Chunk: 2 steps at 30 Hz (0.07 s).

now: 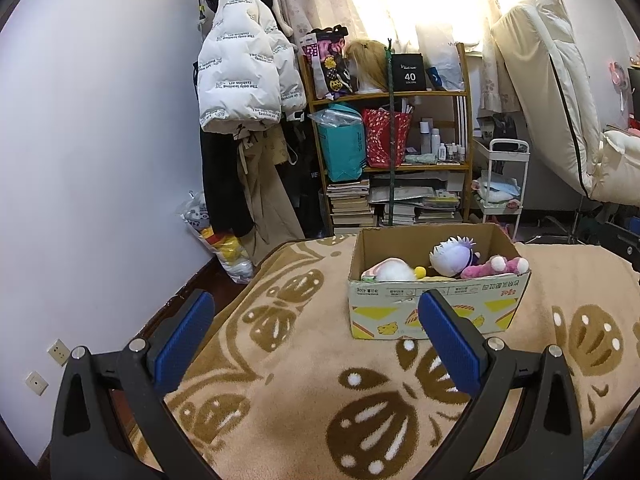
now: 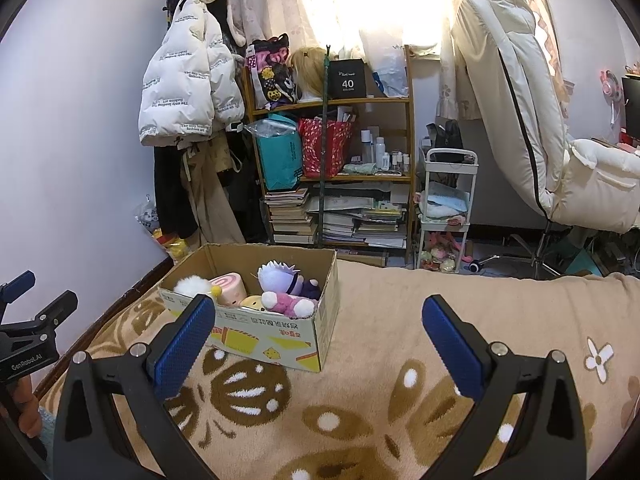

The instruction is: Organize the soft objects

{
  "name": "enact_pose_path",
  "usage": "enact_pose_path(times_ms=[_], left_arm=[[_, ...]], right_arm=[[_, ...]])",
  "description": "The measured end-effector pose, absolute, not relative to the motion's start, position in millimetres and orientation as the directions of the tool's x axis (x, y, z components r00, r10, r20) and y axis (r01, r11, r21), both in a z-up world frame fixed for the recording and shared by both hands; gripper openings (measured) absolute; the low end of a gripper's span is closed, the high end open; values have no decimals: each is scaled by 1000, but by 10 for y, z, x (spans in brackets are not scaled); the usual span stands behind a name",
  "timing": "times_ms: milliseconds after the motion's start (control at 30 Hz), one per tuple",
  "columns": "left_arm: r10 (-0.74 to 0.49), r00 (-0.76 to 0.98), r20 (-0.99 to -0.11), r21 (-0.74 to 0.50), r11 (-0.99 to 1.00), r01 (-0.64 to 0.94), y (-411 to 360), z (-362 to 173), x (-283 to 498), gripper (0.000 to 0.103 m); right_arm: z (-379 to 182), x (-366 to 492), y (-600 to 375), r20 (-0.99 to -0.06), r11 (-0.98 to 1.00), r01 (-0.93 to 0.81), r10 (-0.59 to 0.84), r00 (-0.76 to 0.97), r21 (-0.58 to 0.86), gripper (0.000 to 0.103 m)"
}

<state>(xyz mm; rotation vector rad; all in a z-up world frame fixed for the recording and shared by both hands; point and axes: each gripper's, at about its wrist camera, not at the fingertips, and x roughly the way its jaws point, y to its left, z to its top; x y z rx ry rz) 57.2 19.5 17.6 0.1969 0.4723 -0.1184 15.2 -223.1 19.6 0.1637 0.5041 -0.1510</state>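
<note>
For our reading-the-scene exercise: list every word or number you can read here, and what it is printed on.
"40": black box on the shelf.
"The only leading fashion art": white puffer jacket.
"GenRobot.AI": left tongs.
Print on the cardboard box: too small and inverted to read.

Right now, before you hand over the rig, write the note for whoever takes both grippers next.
Left gripper: open, empty, above the blanket.
Right gripper: open, empty, above the same blanket, to the right of the box.
Cardboard box: sits open-topped on the blanket, ahead of both grippers.
In the box: white fluffy toy, pink roll cushion, small yellow plush, purple-haired doll, pink plush.
Done: these soft toys are in the box.
Left: no loose toy shows on the blanket in either view; check outside the views before stopping.
</note>
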Motion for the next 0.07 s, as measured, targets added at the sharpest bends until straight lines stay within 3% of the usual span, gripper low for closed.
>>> enact_pose_path(times_ms=[67], left_arm=[[-70,882,-466,156,975,160,203,177,580,101]], right_arm=[[193,147,-2234,-490,976,185,-106,865,116,103]])
